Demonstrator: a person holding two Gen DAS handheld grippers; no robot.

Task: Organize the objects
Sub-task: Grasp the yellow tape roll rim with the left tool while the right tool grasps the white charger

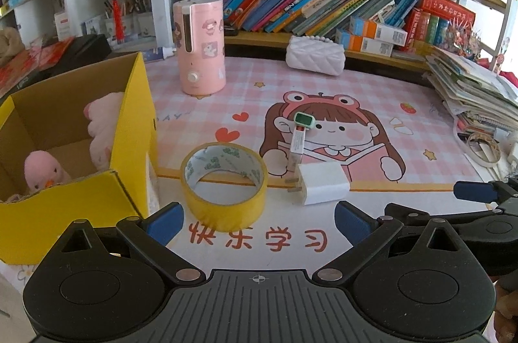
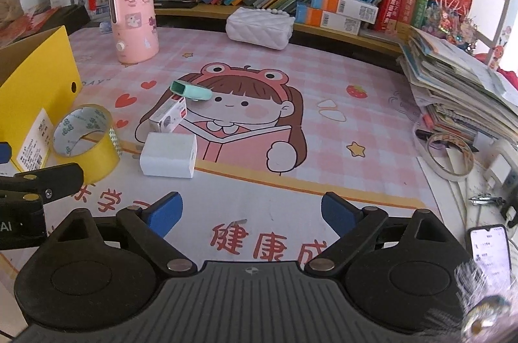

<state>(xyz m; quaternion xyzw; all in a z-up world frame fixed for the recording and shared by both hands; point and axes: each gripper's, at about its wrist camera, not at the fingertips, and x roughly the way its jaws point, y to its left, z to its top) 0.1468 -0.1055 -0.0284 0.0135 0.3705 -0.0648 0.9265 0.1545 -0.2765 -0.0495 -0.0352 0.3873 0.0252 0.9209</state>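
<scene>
A yellow tape roll (image 1: 224, 186) lies on the pink desk mat (image 1: 372, 103), just ahead of my open, empty left gripper (image 1: 259, 221). Right of the roll are a white charger (image 1: 323, 183), a small white box (image 1: 297, 145) and a green device (image 1: 304, 120). An open yellow box (image 1: 77, 197) at the left holds pink plush toys (image 1: 45, 170). In the right wrist view my right gripper (image 2: 252, 213) is open and empty over the mat's front, with the charger (image 2: 169, 154), tape roll (image 2: 87, 142), small box (image 2: 168, 116) and green device (image 2: 191, 90) ahead left.
A pink humidifier (image 1: 201, 47) and a white quilted purse (image 1: 315, 54) stand at the back, before shelves of books (image 1: 291, 0). A stack of papers (image 2: 459, 90), a thin tape ring (image 2: 448, 153) and a phone (image 2: 490, 252) lie at the right.
</scene>
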